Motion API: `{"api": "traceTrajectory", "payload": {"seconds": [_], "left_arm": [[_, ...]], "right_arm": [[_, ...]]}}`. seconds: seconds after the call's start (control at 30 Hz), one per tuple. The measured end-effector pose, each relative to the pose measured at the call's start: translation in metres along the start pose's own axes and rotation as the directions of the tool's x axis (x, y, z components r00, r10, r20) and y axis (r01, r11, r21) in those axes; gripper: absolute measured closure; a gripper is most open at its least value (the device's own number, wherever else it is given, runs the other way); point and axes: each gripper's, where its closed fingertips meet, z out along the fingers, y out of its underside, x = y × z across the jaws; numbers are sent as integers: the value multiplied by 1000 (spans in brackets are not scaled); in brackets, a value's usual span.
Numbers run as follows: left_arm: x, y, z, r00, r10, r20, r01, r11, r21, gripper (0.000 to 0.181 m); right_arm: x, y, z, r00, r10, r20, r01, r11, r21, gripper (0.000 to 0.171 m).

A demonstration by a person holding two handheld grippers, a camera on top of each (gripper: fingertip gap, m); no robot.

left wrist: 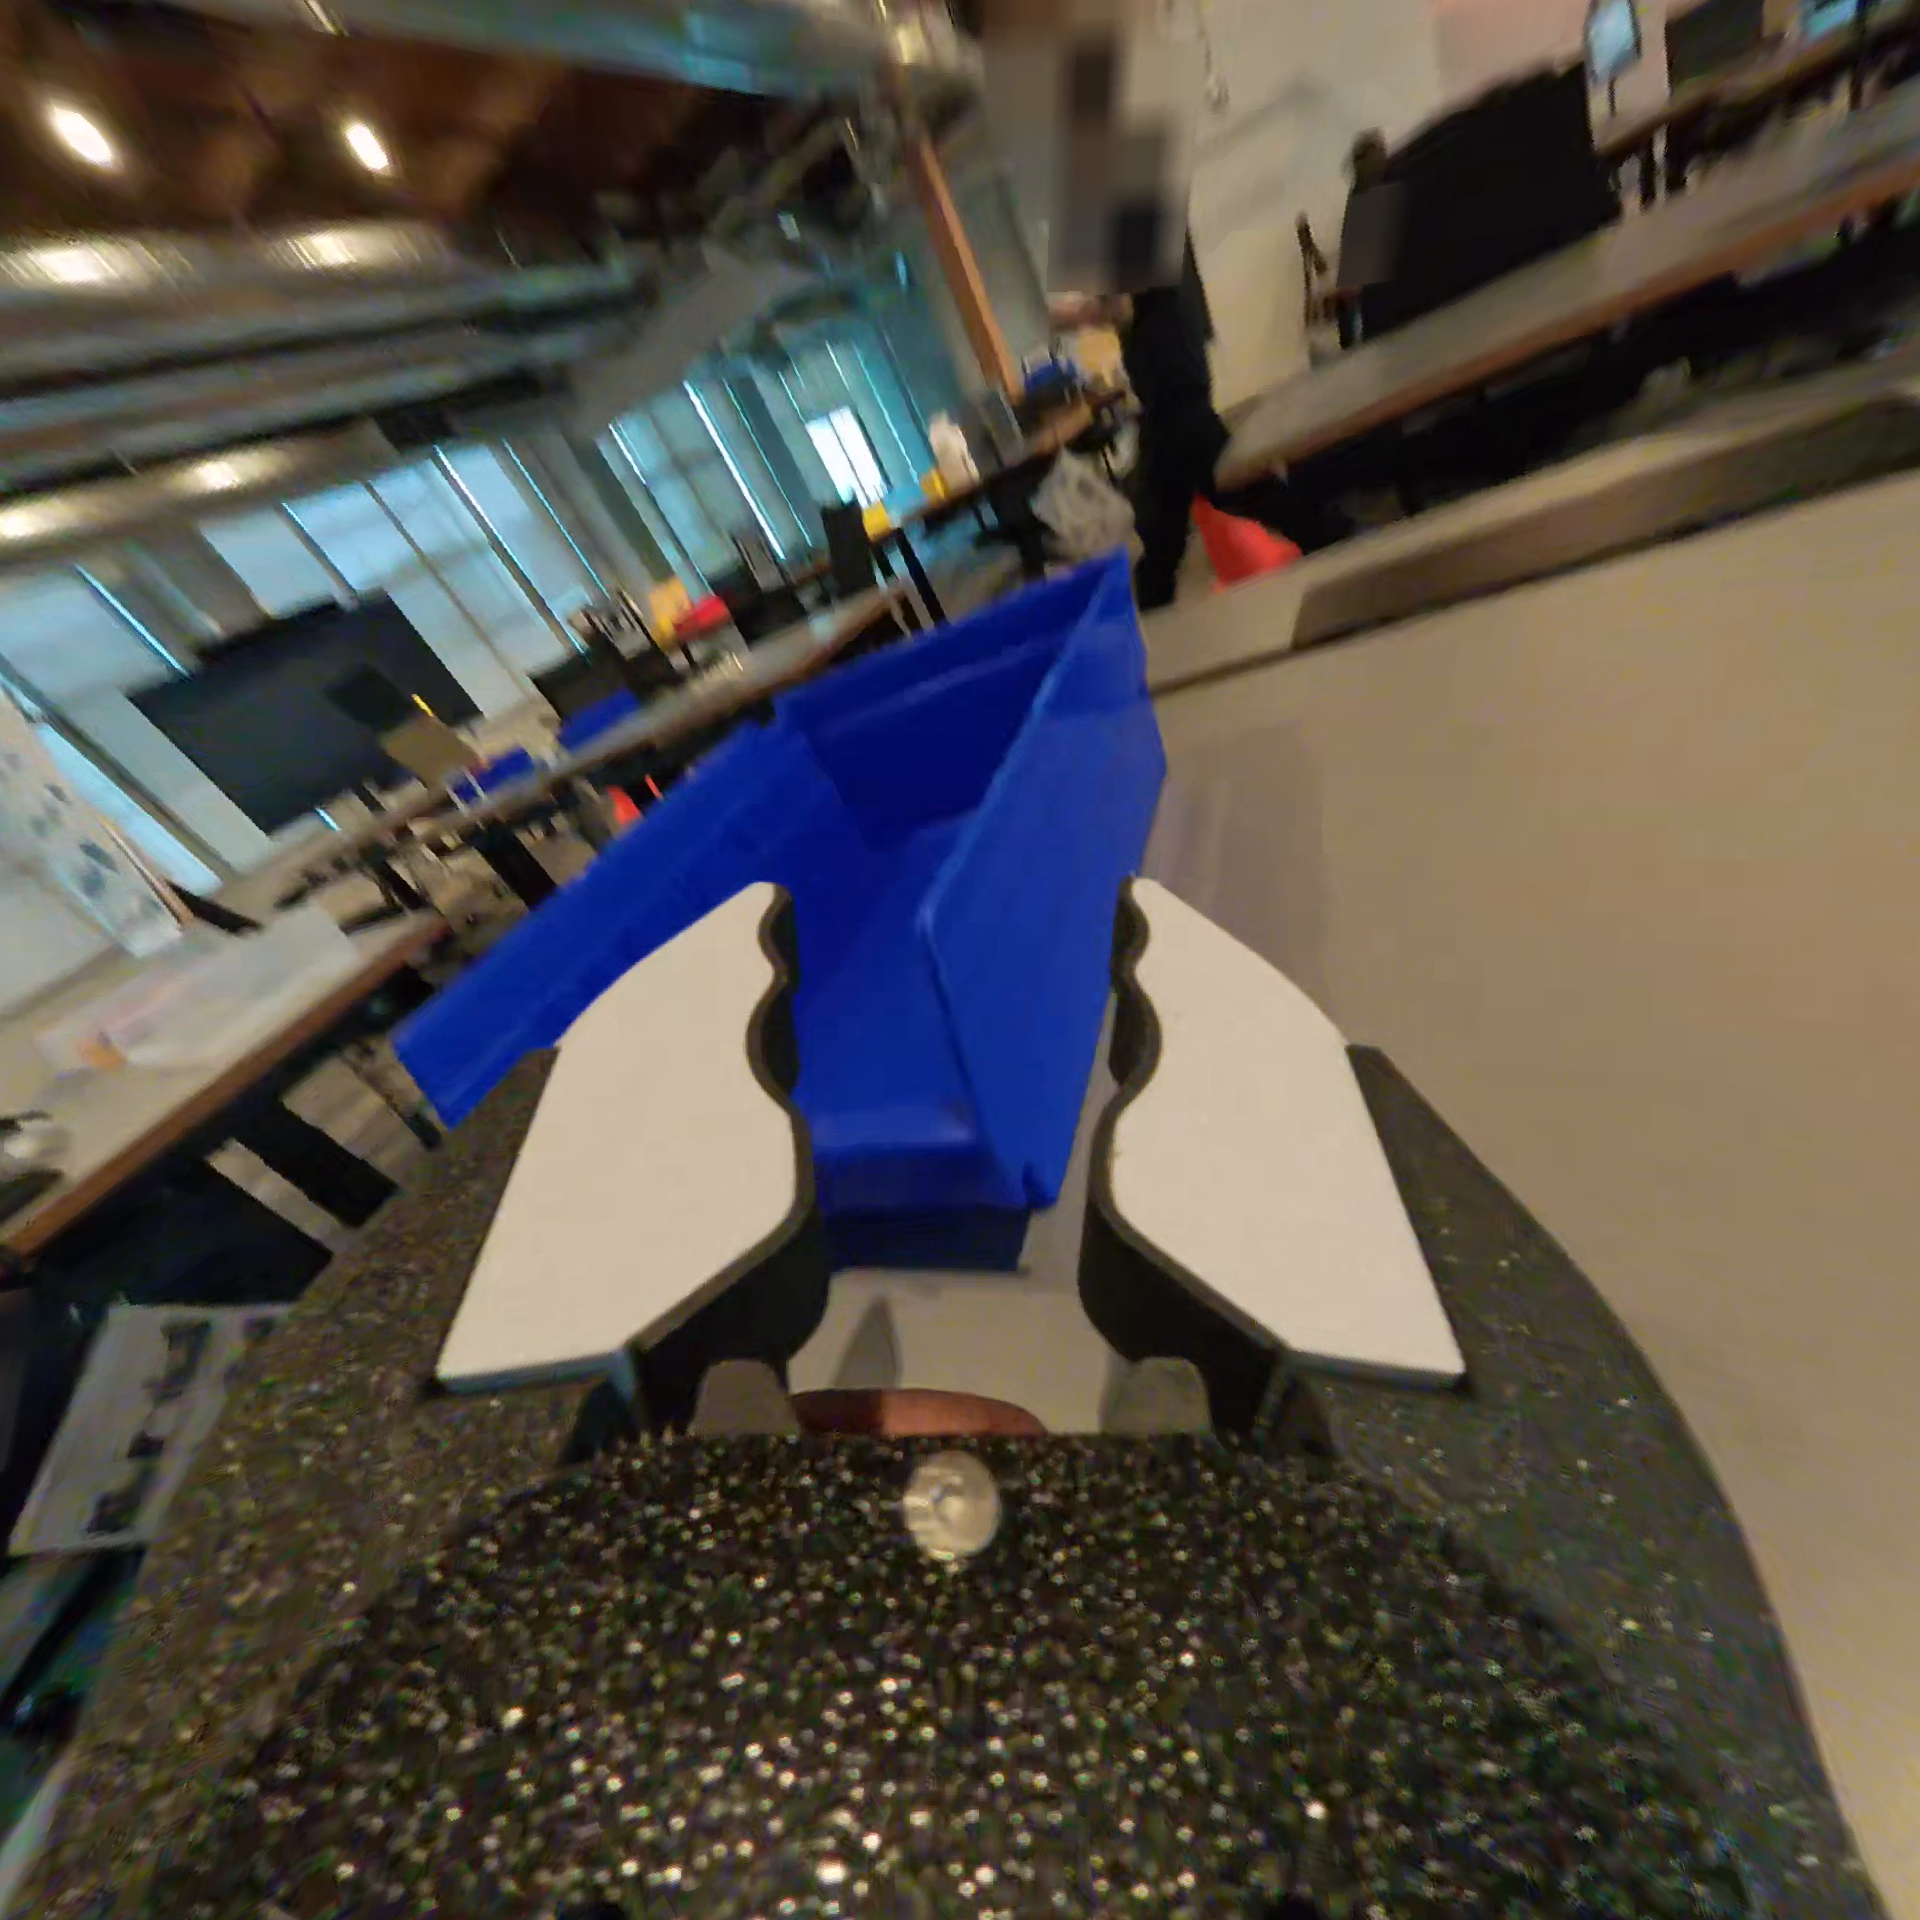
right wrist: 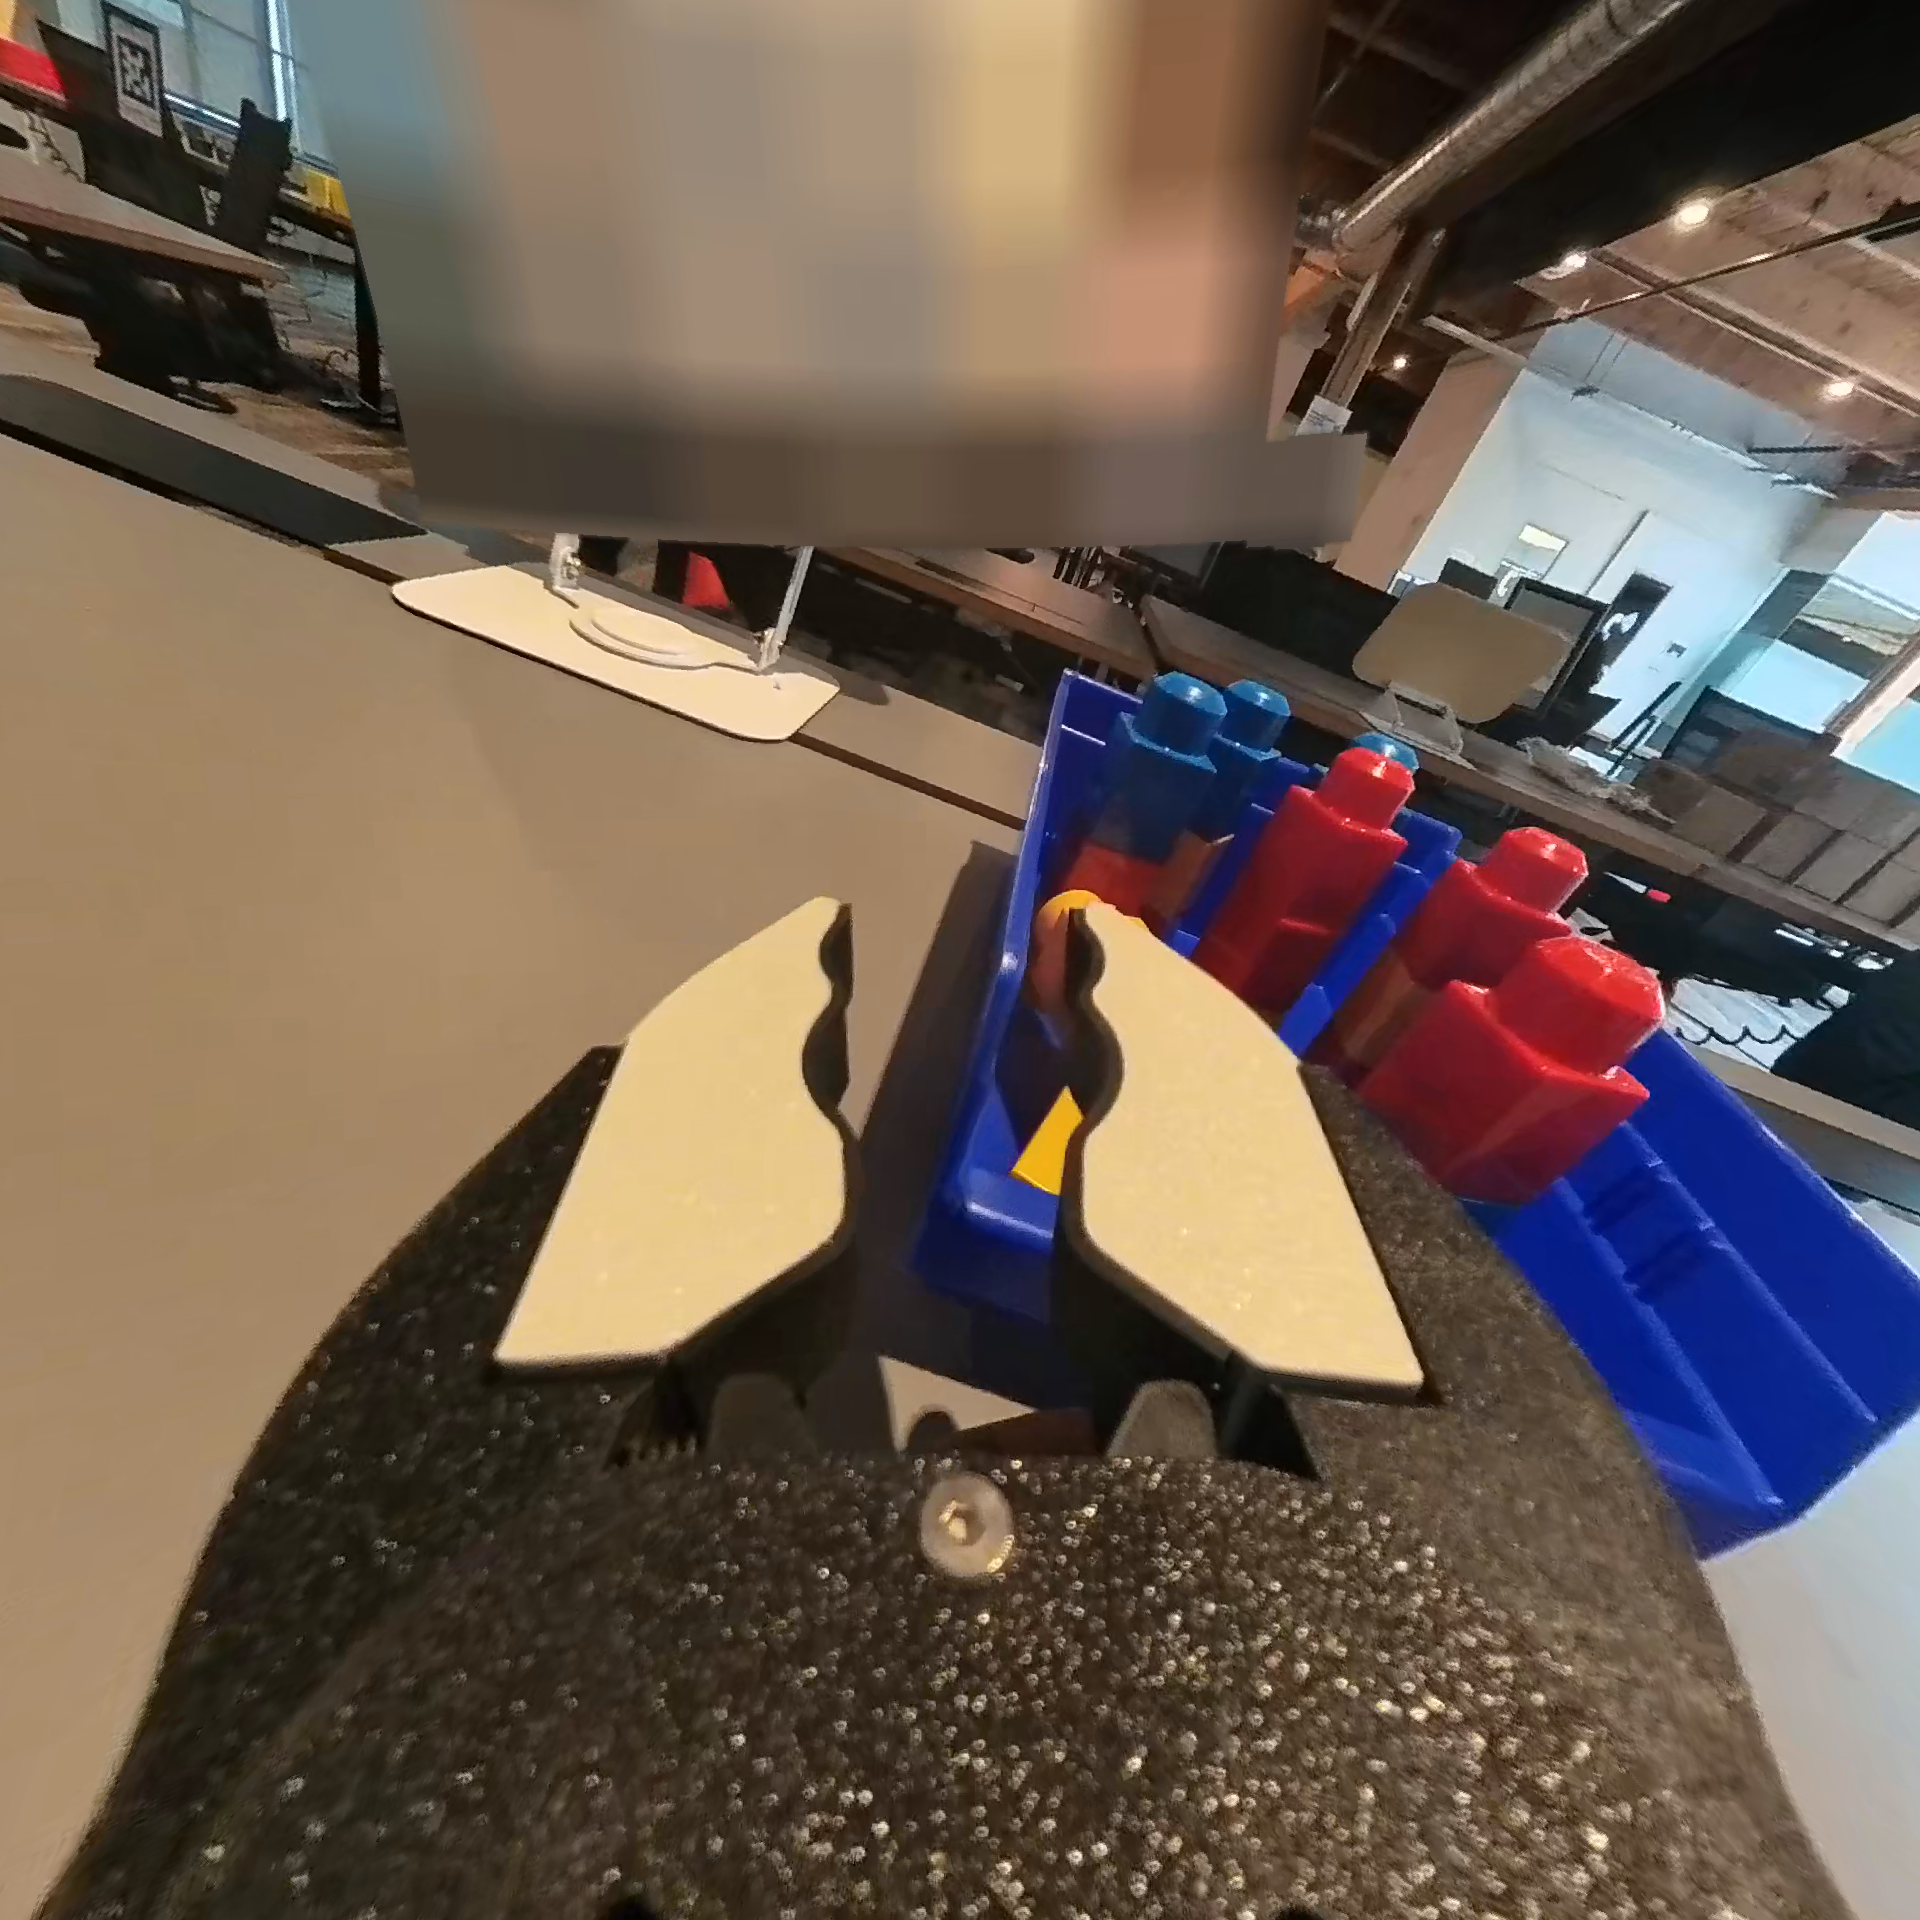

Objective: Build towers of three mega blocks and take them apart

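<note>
**Both tongs empty, blocks sitting in the blue bins**

While the left tongs (left wrist: pixel 951 914) hang with their pale flat fingers (left wrist: pixel 665 1122) spread apart and nothing between them, they point straight at an empty blue plastic bin (left wrist: pixel 997 852) sitting on the grey counter (left wrist: pixel 1558 935). That whole view is tilted and a bit smeared, so the room behind is mostly blur: rows of long tables, big windows, an orange cone (left wrist: pixel 1242 540) far back, and a person in dark clothes standing near it.

Right side is where the action is. The right tongs (right wrist: pixel 961 920) are apart too, gripping nothing, and sit just over the near corner of a blue plastic bin with blocks in it (right wrist: pixel 987 1195). Inside that bin there's a yellow block (right wrist: pixel 1044 1148) low down and an orange rounded stud (right wrist: pixel 1051 940) peeking out right behind the right finger's tip. Further back in the bin stand blue mega blocks (right wrist: pixel 1164 779) stacked on something orange, then a red mega block (right wrist: pixel 1314 873). A second pair of red mega blocks (right wrist: pixel 1507 1029) stands in a neighbouring blue bin (right wrist: pixel 1704 1330) to the right, touching the first one. A white flat stand base (right wrist: pixel 623 644) rests on the counter farther back on the left.
</note>
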Motion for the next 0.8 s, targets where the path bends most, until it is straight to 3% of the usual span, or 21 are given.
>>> {"api": "traceTrajectory", "payload": {"seconds": [0.13, 0.27, 0.33, 0.4, 0.5, 0.8], "left_arm": [[0, 32, 15, 998, -2, -68, -8, 990, -140, 128], [12, 54, 27, 981, 118, -151, -154, 956, -250, 146], [16, 53, 26, 973, 174, -150, -207, 947, -245, 150], [20, 47, 20, 965, 206, -162, -240, 944, -225, 165], [33, 41, 12, 953, 233, -195, -271, 941, -201, 166], [46, 35, 4, 947, 98, -306, -148, 978, -146, 171]], "right_arm": [[0, 0, 0, 1000, -3, -21, 3, 1000, 5, 133], [-4, -3, -2, 999, -40, -32, 41, 998, 43, 134], [-6, -4, -2, 997, -69, -37, 71, 996, 54, 136], [-7, -4, -2, 996, -83, -40, 85, 995, 54, 136], [-7, -1, 0, 996, -75, -38, 76, 996, 43, 137], [-6, 9, 2, 999, -42, -26, 42, 999, -14, 137]]}}
